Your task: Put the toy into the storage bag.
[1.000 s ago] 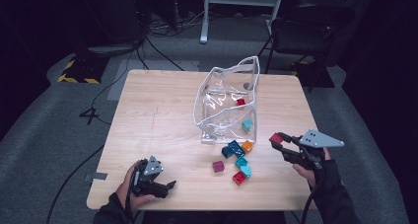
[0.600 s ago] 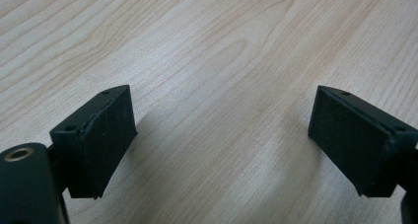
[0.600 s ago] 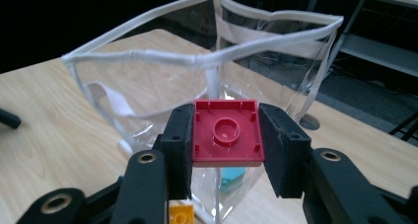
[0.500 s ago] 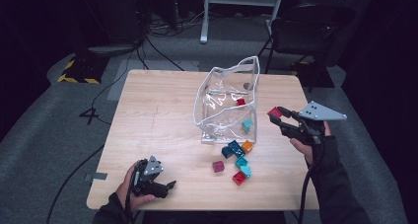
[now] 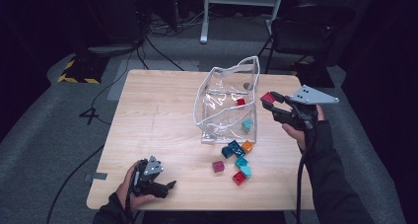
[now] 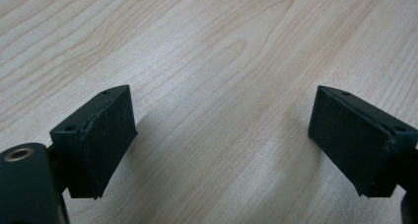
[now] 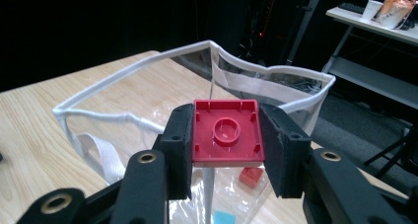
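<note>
The table (image 5: 157, 115) bears a clear bag (image 5: 222, 103) standing right of its middle, toward the far edge, with two blocks inside (image 5: 241, 101) (one nearer the front wall). Just before the bag lies a cluster of loose blocks (image 5: 235, 157). The right gripper (image 5: 268, 101) hangs beside the bag's right rim, a block (image 7: 226, 131) clamped between its jaws. The left gripper (image 5: 165, 187) sits at the near left corner, well apart.

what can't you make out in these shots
- Red block, right gripper view: its sides are covered by the pads; only the hollow underside shows.
- Loose blocks, high view: too small to see studs or exact shapes.
- Clear bag, high view: glare blurs its floor.
</note>
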{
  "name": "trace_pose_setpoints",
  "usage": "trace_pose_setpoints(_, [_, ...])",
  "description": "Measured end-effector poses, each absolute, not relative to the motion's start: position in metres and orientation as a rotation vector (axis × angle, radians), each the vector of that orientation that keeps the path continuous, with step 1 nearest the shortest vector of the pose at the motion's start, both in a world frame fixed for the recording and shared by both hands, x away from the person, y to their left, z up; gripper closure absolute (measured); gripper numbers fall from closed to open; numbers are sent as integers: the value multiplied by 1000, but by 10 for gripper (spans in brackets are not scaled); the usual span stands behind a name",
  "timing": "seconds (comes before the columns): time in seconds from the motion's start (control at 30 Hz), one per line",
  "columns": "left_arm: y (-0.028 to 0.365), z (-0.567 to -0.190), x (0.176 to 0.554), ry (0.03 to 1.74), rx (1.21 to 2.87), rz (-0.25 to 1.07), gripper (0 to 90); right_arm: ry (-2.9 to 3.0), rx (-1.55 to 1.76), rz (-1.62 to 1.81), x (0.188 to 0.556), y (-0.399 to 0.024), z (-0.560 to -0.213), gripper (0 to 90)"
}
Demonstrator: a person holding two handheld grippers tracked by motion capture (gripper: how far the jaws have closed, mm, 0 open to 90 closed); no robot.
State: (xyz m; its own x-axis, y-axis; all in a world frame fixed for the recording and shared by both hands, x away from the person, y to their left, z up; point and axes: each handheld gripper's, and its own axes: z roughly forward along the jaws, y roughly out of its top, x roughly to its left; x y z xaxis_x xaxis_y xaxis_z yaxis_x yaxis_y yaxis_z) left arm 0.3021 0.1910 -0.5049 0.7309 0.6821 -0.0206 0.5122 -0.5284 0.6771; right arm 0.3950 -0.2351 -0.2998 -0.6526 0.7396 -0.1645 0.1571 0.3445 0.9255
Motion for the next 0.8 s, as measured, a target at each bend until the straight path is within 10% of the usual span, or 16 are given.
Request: trace_pose_setpoints(0.8, [191, -505, 302, 898, 2250, 322, 110, 2039, 751, 1275, 422, -178, -284, 594])
